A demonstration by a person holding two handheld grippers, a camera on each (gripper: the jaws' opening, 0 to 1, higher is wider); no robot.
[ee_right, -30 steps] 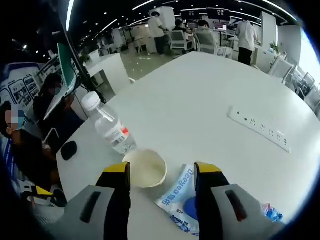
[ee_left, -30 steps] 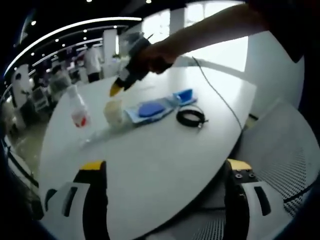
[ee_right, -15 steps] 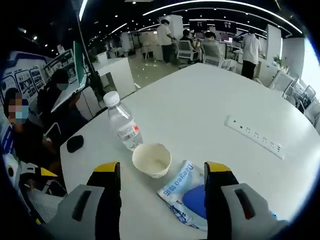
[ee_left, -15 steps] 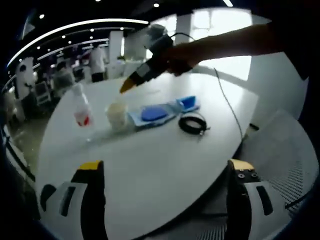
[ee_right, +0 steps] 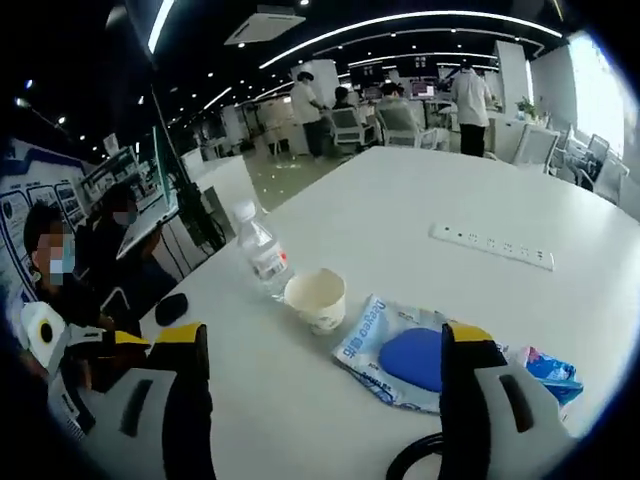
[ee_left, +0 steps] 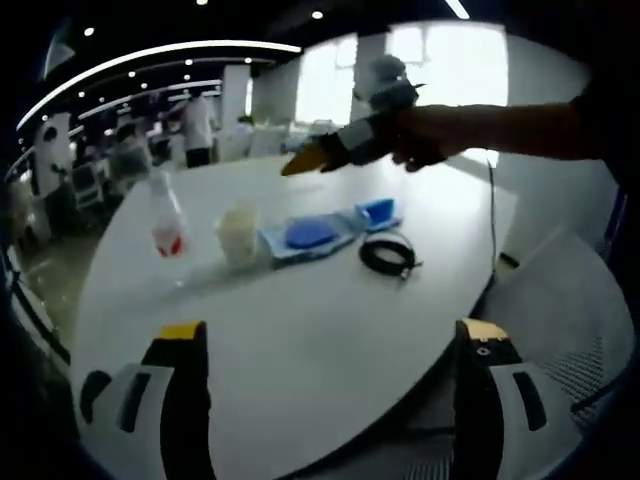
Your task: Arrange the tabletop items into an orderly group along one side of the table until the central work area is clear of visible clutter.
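Observation:
On the white table [ee_left: 300, 320] a clear water bottle [ee_left: 166, 222] with a red label stands beside a paper cup [ee_left: 238, 233]. Right of them lie a blue wipes packet [ee_left: 308, 235], a small blue packet [ee_left: 377, 210] and a black cable coil [ee_left: 387, 254]. My left gripper [ee_left: 332, 330] is open and empty, low at the table's near edge. A hand holds my right gripper [ee_left: 300, 162] in the air above the items. In the right gripper view the right gripper [ee_right: 322, 335] is open, well back from the cup [ee_right: 317, 298], bottle [ee_right: 262, 253] and wipes packet [ee_right: 405, 352].
A white power strip [ee_right: 490, 246] lies farther out on the table. A black mouse-like object [ee_right: 171, 308] sits near the table's edge. A mesh chair [ee_left: 560, 330] stands to the right of the table. People sit and stand at desks beyond.
My right gripper has risen and drawn back from the cup, so more of the table shows between its jaws. The left gripper has barely moved. The items lie where they were.

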